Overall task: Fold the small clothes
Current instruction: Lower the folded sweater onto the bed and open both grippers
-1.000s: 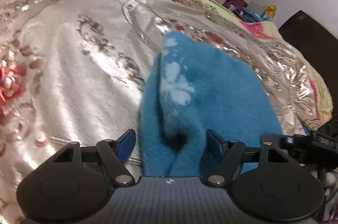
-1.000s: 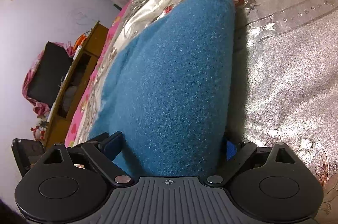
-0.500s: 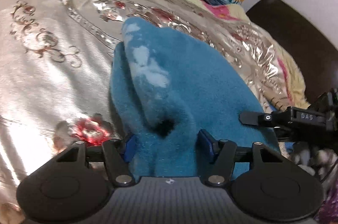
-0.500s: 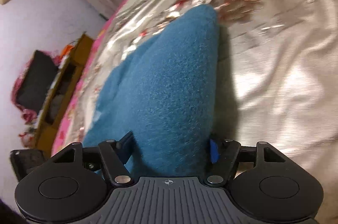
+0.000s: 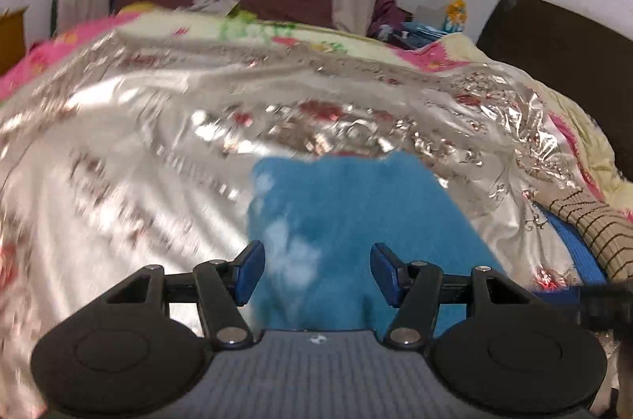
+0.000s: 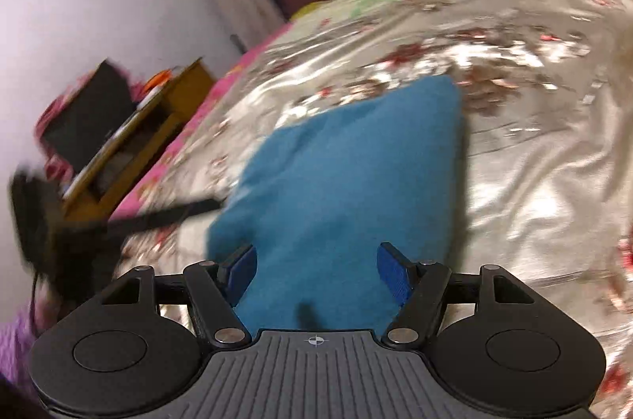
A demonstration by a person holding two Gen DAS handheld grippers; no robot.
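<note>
Both my left hand-held gripper (image 5: 314, 270) and right hand-held gripper (image 6: 316, 270) stand wide, holding nothing. Blue garment (image 5: 356, 221) lies centre-frame on bed (image 5: 118, 162). Risk: slick cover lets the fold spring apart.

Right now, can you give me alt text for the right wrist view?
The right tongs stand open over a folded blue cloth lying on a shiny floral bedspread, the pads apart and not pinching it. The picture is motion-blurred; a wooden shelf stands by the wall at left.
</note>
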